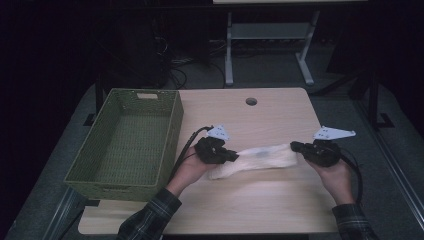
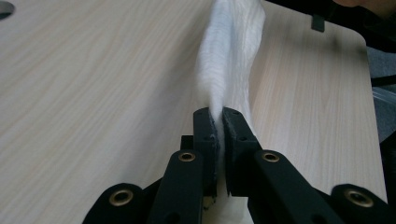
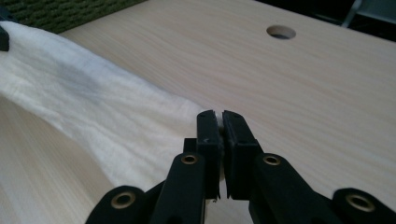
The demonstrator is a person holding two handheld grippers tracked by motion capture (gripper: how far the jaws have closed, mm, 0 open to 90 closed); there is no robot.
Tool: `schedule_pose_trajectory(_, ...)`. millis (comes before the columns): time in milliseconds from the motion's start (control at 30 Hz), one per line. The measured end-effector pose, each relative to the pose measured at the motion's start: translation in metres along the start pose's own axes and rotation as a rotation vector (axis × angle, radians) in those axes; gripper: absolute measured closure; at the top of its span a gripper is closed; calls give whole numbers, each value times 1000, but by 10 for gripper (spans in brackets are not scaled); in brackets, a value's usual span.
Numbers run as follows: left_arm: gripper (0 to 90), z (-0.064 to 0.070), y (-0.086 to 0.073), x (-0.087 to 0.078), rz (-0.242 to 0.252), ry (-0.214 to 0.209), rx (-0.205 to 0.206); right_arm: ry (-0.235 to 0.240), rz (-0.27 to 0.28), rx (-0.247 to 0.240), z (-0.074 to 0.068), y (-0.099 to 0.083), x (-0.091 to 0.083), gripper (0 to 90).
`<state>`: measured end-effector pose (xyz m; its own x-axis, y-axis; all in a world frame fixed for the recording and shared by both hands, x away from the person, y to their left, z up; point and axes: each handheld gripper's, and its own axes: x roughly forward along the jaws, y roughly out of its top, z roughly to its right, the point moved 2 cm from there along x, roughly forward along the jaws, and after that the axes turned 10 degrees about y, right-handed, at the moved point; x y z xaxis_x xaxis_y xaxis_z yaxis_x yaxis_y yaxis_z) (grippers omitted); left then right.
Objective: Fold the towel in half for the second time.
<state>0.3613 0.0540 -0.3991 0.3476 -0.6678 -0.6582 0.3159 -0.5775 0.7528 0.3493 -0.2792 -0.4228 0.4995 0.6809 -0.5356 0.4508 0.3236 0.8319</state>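
Centrally on the pale wood-grain table [image 1: 260, 200], a white cloth [image 1: 260, 157] is stretched between the two tools: the left hand-held gripper [image 1: 233, 156] has its jaws pinched tight on the cloth's end nearer the green woven basket [image 1: 127, 142], and the right hand-held gripper [image 1: 295, 146] is clamped just as narrowly on the end farther from the basket. Beyond the basket, a round cable hole [image 1: 251, 101] pierces the table's far edge, and past it the room is dark, with grey floor, tangled cables and the white legs of another desk [image 1: 230, 55].
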Motion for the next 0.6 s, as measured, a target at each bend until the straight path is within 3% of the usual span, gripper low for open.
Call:
schedule_pose_trajectory(167, 848, -5, 6, -17, 25, 16, -26, 1, 26, -32, -4, 20, 0, 861)
schedule_pose_trajectory(600, 848, -20, 16, -64, 79, 74, -37, 19, 64, -118, -16, 72, 7, 860)
